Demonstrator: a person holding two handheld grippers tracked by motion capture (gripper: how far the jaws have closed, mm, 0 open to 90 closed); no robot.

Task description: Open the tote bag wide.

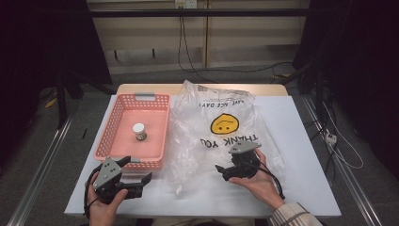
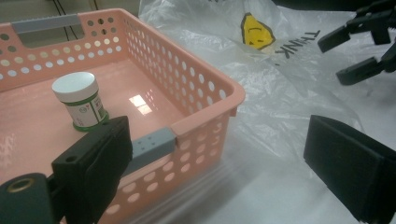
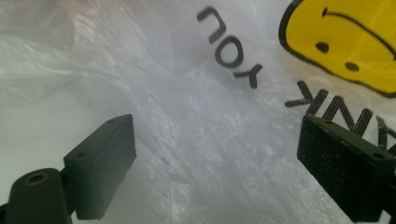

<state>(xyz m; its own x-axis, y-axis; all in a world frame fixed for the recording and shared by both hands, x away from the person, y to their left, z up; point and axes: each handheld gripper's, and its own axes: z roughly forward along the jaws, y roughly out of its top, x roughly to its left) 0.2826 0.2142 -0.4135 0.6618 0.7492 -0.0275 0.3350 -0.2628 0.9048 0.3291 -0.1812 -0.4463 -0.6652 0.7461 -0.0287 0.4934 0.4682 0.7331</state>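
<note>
On the worktop, a pink basket stands left of a clear plastic bag; a small white-capped jar stands upright inside the basket. Left gripper sits at the basket's near rim, jaws wide, empty; the jar lies ahead of them and slightly left. Right gripper hovers over the bag, jaws wide, empty. Judgement: the left hand is nearer the jar.

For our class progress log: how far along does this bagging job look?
Nothing looks done. The white-lidded jar stands in the pink basket; the smiley plastic bag lies flat. In hand: right tool open over the bag, left tool open beside the basket. Probably left: bagging the jar.
</note>
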